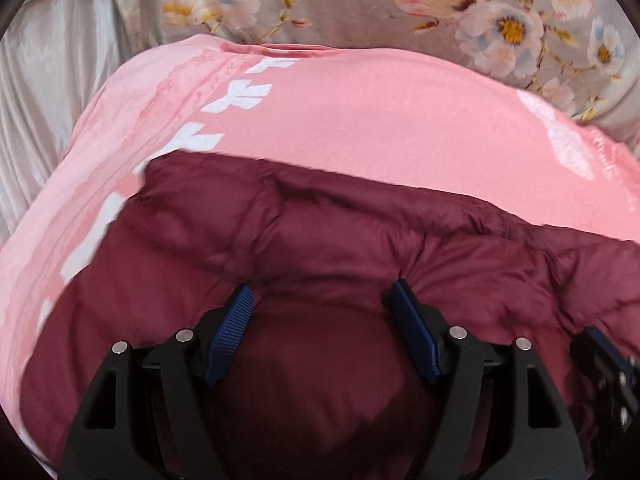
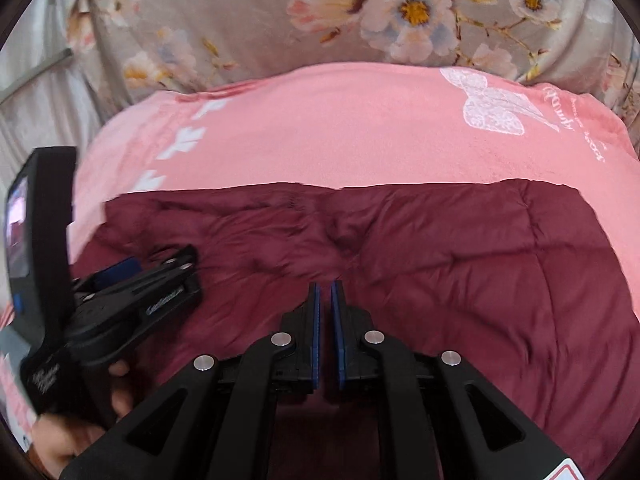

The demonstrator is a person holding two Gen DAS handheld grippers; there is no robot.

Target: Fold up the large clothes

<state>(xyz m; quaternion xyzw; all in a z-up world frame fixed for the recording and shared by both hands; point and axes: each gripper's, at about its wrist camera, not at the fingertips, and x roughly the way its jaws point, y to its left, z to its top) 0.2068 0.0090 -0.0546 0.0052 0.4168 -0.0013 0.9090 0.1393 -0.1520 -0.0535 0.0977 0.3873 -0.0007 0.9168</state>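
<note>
Grey floral bedsheet (image 2: 248, 20) behind; pink blanket (image 2: 320, 132) spread over it.

You see a pink blanket (image 2: 340, 132) spread out flat, with a white butterfly (image 2: 494, 106) printed on it and a row of white shapes (image 1: 236, 96) down one side. Behind it lies a grey sheet with flowers (image 2: 412, 8). A shiny pale cloth (image 1: 44, 92) sits off to the left.
</note>
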